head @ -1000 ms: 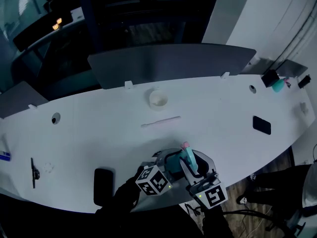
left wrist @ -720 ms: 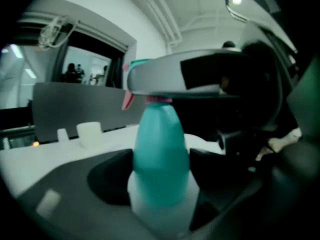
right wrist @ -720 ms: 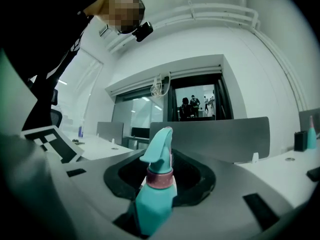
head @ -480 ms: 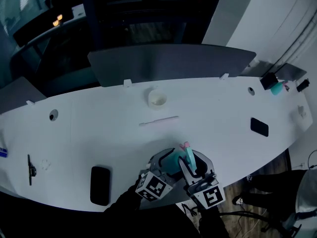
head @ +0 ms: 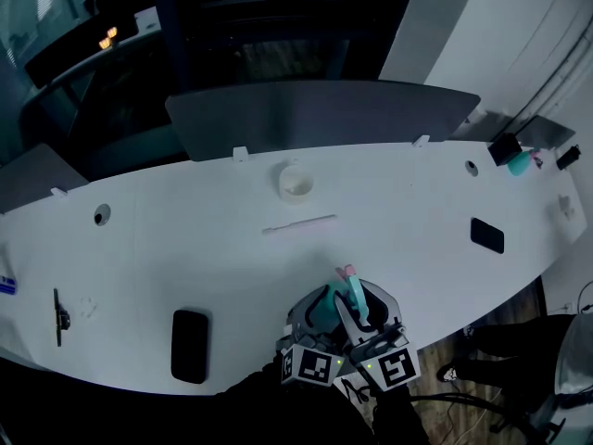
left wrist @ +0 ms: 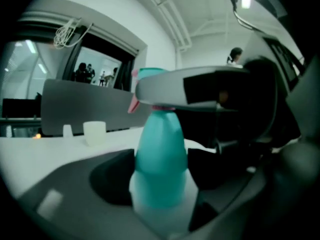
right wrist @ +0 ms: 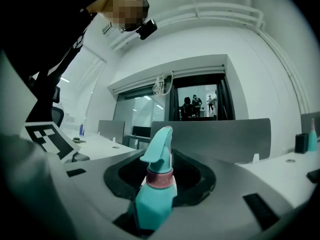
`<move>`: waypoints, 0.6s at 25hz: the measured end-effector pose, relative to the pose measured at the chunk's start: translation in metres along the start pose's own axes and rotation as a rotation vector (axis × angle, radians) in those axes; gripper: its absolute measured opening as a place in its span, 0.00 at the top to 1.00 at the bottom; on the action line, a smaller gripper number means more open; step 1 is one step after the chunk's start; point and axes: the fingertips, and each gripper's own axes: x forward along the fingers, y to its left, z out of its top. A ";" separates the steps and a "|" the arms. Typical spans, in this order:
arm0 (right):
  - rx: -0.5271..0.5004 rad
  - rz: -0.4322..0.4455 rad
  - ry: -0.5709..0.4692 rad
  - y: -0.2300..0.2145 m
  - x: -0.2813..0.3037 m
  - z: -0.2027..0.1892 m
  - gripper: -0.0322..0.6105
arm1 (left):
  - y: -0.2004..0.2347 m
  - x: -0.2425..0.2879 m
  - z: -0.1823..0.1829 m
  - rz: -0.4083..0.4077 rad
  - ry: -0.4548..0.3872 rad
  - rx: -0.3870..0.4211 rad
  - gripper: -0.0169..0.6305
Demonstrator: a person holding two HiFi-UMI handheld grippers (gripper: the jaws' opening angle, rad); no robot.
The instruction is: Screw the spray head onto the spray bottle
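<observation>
**Both grippers on the bottle at the worktop's near edge**

The smooth-sided teal plastic spray bottle (left wrist: 161,159) is upright between the two grippers, at the near edge of the white worktop (head: 185,248). The left gripper (left wrist: 162,179) has just been closing its jaws, and their dark pads now meet the bottle's rounded body on either side. The right gripper (right wrist: 160,183) has its jaws pinching the teal, beak-shaped spray head (right wrist: 159,154), which sits on the neck above a pink ribbed collar (right wrist: 159,180).

The bottle looks light, with thin walls that may give under a hard squeeze. Its glossy, tapering shoulder is likely slippery, so the wider lower body seems the safer hold. The collar is the natural place to turn, since its ridges offer bite. The head's thin trigger looks like the fragile part. Whether the thread is fully home cannot be told.
</observation>
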 end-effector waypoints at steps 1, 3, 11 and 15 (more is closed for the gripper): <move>0.014 -0.001 -0.006 -0.002 0.000 0.000 0.73 | -0.001 0.000 -0.001 -0.051 -0.002 0.011 0.46; 0.034 0.002 -0.017 -0.002 0.000 0.001 0.73 | 0.000 0.000 -0.002 -0.210 0.007 0.047 0.43; 0.045 0.001 -0.031 -0.001 0.000 0.001 0.73 | -0.005 0.001 -0.003 -0.439 0.021 0.108 0.46; 0.041 -0.025 -0.029 -0.003 0.001 0.000 0.73 | 0.001 0.002 0.001 -0.128 -0.015 0.012 0.46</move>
